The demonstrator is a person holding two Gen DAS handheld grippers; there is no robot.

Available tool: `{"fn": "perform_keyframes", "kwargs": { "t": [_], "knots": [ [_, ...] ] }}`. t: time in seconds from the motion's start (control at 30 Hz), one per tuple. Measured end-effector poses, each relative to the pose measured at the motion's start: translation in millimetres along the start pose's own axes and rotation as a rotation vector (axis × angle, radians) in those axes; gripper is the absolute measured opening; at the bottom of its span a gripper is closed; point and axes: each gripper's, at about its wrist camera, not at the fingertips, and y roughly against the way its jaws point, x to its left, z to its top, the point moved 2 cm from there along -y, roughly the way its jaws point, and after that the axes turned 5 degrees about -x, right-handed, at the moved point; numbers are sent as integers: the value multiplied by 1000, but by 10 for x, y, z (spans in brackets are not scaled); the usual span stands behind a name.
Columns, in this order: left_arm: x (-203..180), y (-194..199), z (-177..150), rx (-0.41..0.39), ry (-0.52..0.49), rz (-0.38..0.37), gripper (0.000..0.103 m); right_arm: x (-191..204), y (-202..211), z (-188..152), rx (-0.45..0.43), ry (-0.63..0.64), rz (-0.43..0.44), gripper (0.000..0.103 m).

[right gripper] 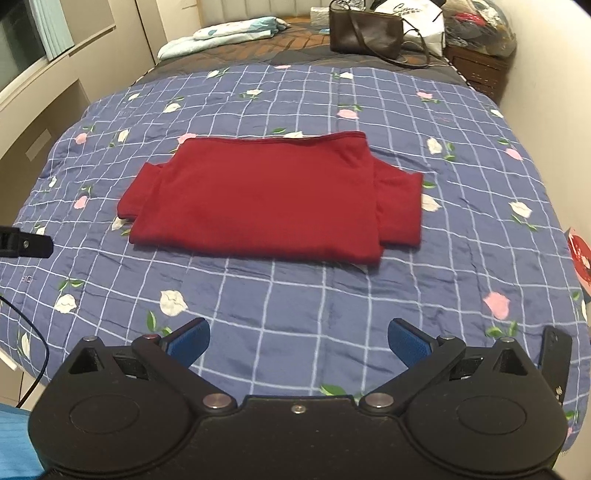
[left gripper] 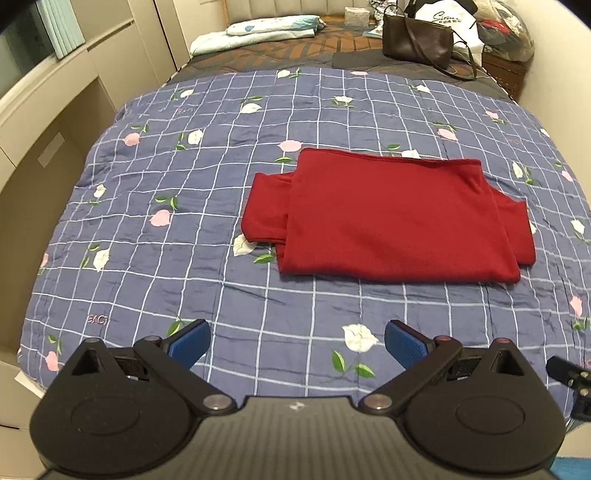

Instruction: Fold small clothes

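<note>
Bedroom light falls on a bed spread with a blue checked quilt point(left gripper: 184, 236) dotted with pink and white flowers, and near its middle lies the red garment point(left gripper: 388, 218), already folded over once so the body makes a broad rectangle with a sleeve sticking out at each end. From where I stand its long axis runs left to right, crosswise to the way both tools point.

Both are held back over the near part of the quilt, well apart from the cloth. The left hand-held gripper point(left gripper: 297, 341) has its blue pads point(left gripper: 190, 343) spread wide with nothing between them, and the garment lies ahead of it and off to its right. The right hand-held gripper point(right gripper: 298, 341) is just as wide apart and empty; for it the red garment point(right gripper: 266, 199) lies ahead and slightly left.

So the cloth sits between the two, each roughly as near to its own end. I'd judge the next fold wants the left tool at the left sleeve and the right one at the right sleeve. Whether the near edge is a fold or loose hems is hard to say.

A brown handbag point(left gripper: 417, 40) and folded bedding point(left gripper: 258, 31) sit far off by the headboard.
</note>
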Motion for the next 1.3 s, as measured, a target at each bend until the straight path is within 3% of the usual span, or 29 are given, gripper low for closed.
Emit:
{"fn": "perform_keyframes", "kwargs": {
  "t": [0.23,0.7,1.1,1.3],
  "knots": [
    [194,-359,235,54,19,-37,102,306,-270,214,52,28,-4,102],
    [457,-922,558,134,45,-96,102,820,-676,704,58,37,-13,102],
    [538,-1435,658,181,67,-74,102,848,-1187,826,124,59,-40,102],
    [602,-1677,681,183,119,-82,102,812,-1503,951,98,114,-66,102]
  ]
}}
